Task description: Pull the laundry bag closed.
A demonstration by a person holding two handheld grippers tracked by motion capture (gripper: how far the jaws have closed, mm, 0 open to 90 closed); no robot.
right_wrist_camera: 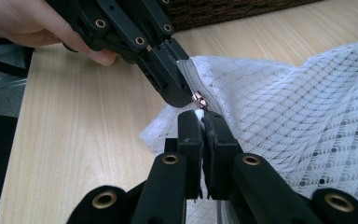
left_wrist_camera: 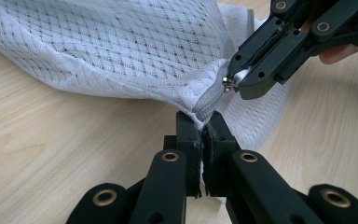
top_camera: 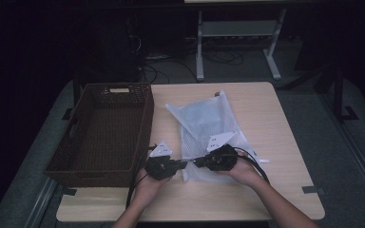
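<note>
The tabletop (top_camera: 266, 114) carries two large things: a dark wicker basket (top_camera: 105, 130), which stands open and holds nothing that can be seen, and a white mesh laundry bag (top_camera: 204, 121) lying flat just beside the basket, on the side away from the table's left edge. The bag is the landmark here, and everything in hand happens at its near corner, the one closest to the person.

At that corner the left gripper (left_wrist_camera: 204, 122) has its jaws clenched on the end of the bag's grey zipper tape (left_wrist_camera: 209, 103), pinning the fabric edge. The right gripper (right_wrist_camera: 200, 116) meets it tip to tip from the other side of the same corner, its jaws clenched on the white pull tab (left_wrist_camera: 240, 74) of the small metal slider (right_wrist_camera: 198, 100). Both hands sit on the near side of the bag, close together.

Judging from this, the work is at its start: both grips are set, but the slider sits right at the end of the tape beside the left gripper, so the zipper has not yet been run along the bag's edge. The whole stroke appears to be left. Whether the bag holds anything cannot be told; it looks flat.
</note>
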